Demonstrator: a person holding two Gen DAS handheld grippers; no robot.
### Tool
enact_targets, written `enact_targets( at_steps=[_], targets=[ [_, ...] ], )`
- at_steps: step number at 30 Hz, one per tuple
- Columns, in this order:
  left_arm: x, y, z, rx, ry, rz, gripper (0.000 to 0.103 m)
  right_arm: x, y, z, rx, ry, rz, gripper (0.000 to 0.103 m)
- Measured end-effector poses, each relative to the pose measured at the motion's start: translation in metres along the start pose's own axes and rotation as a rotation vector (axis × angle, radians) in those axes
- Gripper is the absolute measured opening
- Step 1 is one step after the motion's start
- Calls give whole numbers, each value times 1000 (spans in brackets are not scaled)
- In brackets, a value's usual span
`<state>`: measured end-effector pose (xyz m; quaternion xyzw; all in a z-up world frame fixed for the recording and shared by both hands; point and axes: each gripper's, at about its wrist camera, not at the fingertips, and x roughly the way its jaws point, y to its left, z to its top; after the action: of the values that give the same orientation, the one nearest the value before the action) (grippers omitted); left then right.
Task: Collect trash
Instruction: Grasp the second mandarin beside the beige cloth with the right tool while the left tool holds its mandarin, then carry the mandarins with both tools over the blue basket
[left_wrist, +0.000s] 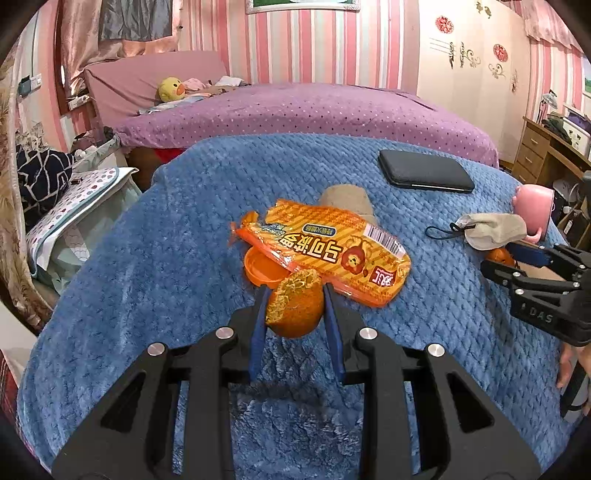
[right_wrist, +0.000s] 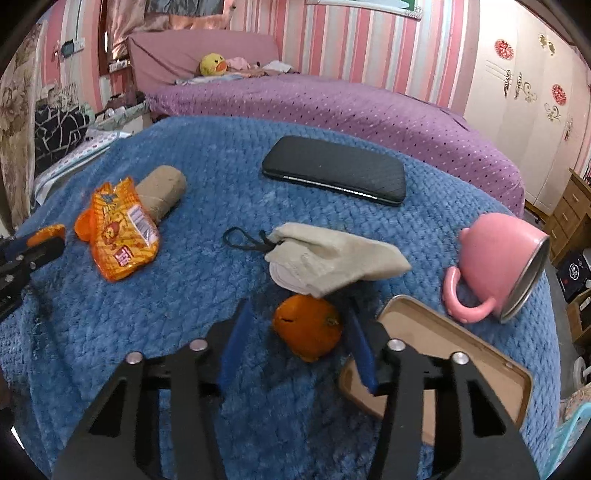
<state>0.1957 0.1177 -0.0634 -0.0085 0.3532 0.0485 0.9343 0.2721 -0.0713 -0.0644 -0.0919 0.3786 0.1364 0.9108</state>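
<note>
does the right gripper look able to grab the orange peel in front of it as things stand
Probably yes. The orange peel already lies between the right gripper's fingers on the blue blanket, with a gap visible on the left. The beige cloth overhangs just behind but does not cover it.

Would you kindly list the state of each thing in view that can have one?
Left gripper: shut on a peel.
Right gripper: jaws either side of a second peel, not pressing it.
Mug: on its side.
Wrapper: flat, torn open.
Pouch: crumpled.
Tin: open.
Case: closed.
</note>
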Motion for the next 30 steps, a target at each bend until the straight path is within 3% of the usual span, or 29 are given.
enact_targets(
  at_steps=[6, 17, 30],
  targets=[
    [-1, -2, -1, -11, 3, -1, 27, -10, -3, -4, -3, -33, 7, 28],
    [-26, -29, 0, 7, -21, -34, 27, -59, -21, -25, -5, -73, -7, 27],
    [-61, -91, -7, 61, -42, -72, 27, -113, -77, -72, 80, -91, -58, 27]
  ],
)
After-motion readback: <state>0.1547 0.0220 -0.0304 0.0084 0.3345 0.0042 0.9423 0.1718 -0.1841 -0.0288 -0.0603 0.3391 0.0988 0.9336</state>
